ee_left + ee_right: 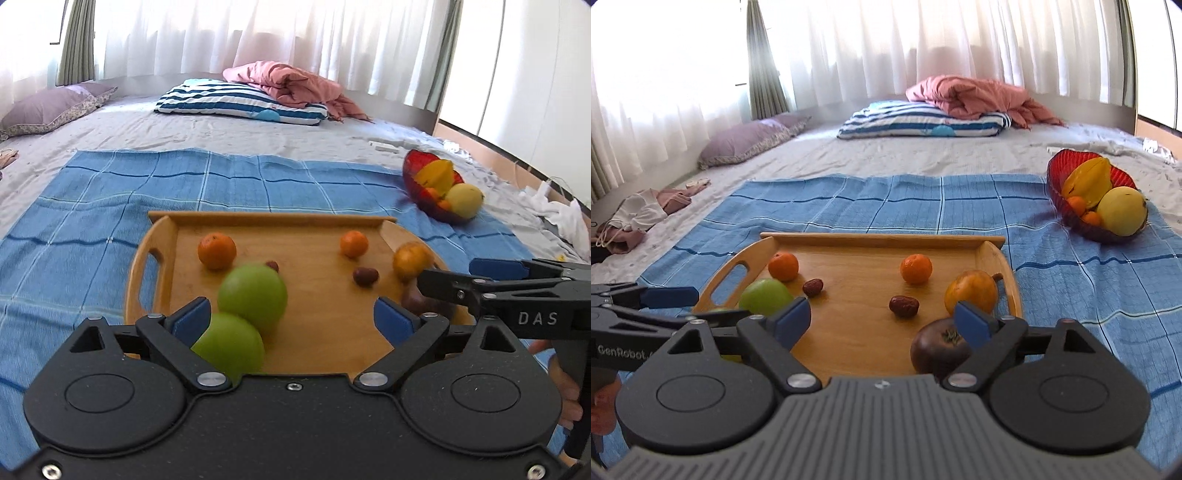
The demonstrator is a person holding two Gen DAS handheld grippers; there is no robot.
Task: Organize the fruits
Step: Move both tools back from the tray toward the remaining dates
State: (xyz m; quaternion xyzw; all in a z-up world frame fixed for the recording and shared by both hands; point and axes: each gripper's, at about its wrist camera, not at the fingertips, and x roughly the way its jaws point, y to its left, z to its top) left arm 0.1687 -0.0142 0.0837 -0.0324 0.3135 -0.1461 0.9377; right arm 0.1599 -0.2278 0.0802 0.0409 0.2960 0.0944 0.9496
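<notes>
Right wrist view is taking in a wide bed (886, 155), which is serving as the work surface; a blue checked cloth (849, 199) is lying over it, probably to keep the sheet clean and mark out the working area. On the cloth a wooden tray (886, 240) with cut-out handles is sitting square to the person, its raised rim likely keeping round fruit from rolling off. Off to the right, well apart from the tray, a red bowl (1056, 173) is resting on the cloth's corner and is already holding a star fruit, a yellow fruit and two small oranges, so it is looking like the sorted pile.

On the tray, counting by kind: two green apples (253, 295) are lying touching at the near left; two small oranges (916, 268) are sitting toward the far wall, well apart; one orange-yellow persimmon-like fruit (971, 291) is standing near the right handle; one dark purplish fruit (940, 350) is lying just in front of it; two dates (904, 305) are lying in the middle.

The left gripper (291, 317) is hovering with jaws spread wide above the apples, clamping nothing. The right gripper (882, 317) is likewise gaping, empty, with the dark fruit just beside its right finger.
</notes>
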